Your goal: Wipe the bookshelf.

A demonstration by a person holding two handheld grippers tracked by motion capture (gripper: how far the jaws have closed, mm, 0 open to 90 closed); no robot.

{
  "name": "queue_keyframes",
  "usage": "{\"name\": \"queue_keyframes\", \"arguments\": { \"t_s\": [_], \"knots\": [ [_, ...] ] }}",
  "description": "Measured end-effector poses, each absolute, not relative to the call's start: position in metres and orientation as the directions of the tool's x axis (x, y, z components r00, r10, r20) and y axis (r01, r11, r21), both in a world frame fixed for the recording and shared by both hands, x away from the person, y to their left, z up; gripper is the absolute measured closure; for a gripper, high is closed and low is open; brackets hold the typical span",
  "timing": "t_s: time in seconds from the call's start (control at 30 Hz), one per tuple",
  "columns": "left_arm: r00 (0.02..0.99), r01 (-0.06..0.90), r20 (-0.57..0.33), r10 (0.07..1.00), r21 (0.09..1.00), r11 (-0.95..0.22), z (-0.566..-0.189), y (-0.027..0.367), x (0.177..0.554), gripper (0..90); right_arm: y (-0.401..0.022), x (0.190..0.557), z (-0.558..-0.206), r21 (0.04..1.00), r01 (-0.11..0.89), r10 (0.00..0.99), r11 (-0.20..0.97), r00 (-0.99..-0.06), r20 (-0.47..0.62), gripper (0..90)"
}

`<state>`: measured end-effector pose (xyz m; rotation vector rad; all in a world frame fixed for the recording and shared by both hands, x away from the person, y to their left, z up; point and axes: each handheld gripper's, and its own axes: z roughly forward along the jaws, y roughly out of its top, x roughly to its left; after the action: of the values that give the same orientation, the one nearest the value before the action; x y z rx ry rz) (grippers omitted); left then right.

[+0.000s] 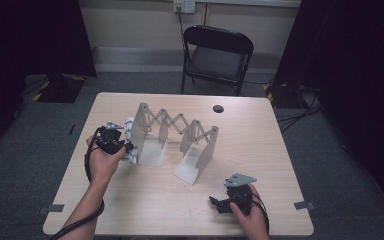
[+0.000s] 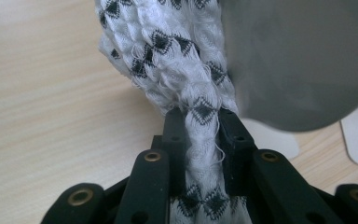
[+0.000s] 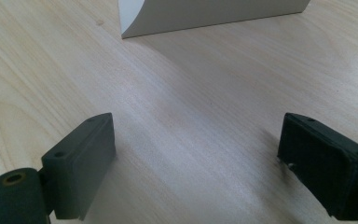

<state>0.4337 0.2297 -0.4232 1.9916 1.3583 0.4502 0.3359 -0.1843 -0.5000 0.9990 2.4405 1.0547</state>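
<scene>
A white knitted cloth with black diamond marks [image 2: 177,60] is pinched between the jaws of my left gripper [image 2: 200,119], which is shut on it. In the high view the cloth [image 1: 129,131] hangs against the left end plate of a grey accordion rack [image 1: 172,132], with the left gripper [image 1: 125,145] beside it. The rack's grey plate [image 2: 298,60] stands just right of the cloth. My right gripper [image 1: 214,201] rests low near the table's front right, open, nothing between its jaws [image 3: 196,154]. The rack's right base plate [image 3: 205,14] lies ahead of it.
The light wooden table [image 1: 260,130] has a dark round hole [image 1: 218,108] near its far edge. A black folding chair [image 1: 217,57] stands behind the table. Dark curtains hang at both sides. Grey tape marks [image 1: 304,205] sit by the table's front corners.
</scene>
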Motion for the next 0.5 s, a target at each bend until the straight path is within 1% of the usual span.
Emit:
{"name": "queue_keyframes", "arguments": {
  "t_s": [0.3,0.5],
  "knots": [
    [0.391,0.715,-0.102,0.915,0.660,-0.232,-0.455,0.229,0.430,75.3,-0.184,0.336,-0.500,0.728,0.481,0.701,0.489,-0.713,0.000,10.3],
    [0.386,0.721,-0.103,0.917,0.654,-0.230,-0.464,0.230,0.427,75.2,-0.184,0.336,-0.500,0.728,0.481,0.701,0.489,-0.713,0.000,10.3]
  ]
}}
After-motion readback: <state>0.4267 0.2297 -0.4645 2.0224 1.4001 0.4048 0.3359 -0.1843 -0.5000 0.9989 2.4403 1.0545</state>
